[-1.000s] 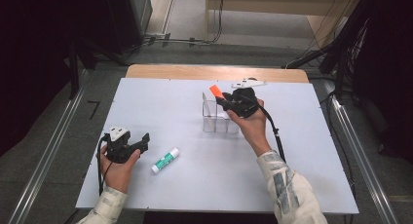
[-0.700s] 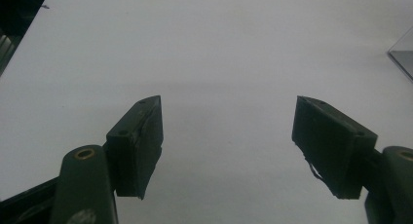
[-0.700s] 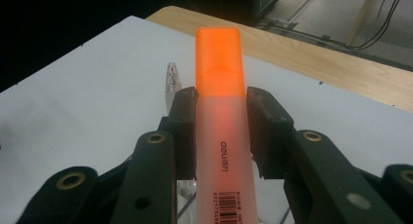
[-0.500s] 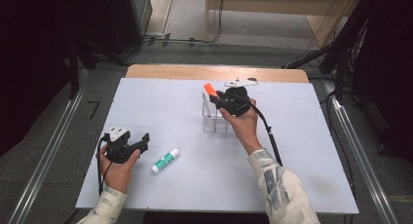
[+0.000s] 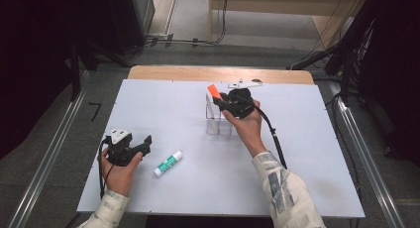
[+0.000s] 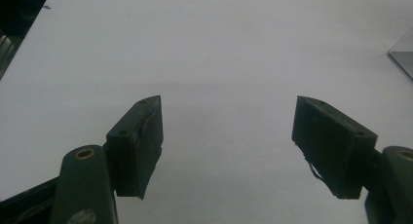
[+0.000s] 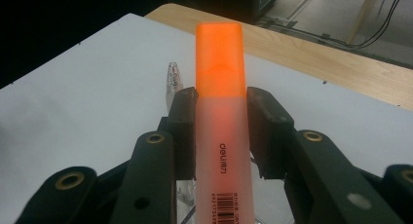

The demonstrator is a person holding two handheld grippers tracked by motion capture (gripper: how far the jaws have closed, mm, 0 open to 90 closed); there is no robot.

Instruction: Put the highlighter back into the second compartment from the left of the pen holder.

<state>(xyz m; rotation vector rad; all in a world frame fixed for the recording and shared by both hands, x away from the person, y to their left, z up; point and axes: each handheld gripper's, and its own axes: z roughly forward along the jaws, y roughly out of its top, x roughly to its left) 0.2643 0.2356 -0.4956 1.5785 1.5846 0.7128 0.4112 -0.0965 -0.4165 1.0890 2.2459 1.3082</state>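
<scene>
highlighter [image 7: 221,136] — base cut off | clear organiser [image 6: 403,58] — mostly cropped

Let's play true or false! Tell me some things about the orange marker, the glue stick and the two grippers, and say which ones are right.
1. The right gripper holds an orange marker. True.
2. The left gripper holds the glue stick. False: its jaws are open with nothing between them, and the glue stick lies on the table.
3. The marker's cap is green. False: it is orange.
4. A clear box stands by the right gripper. True.
</scene>
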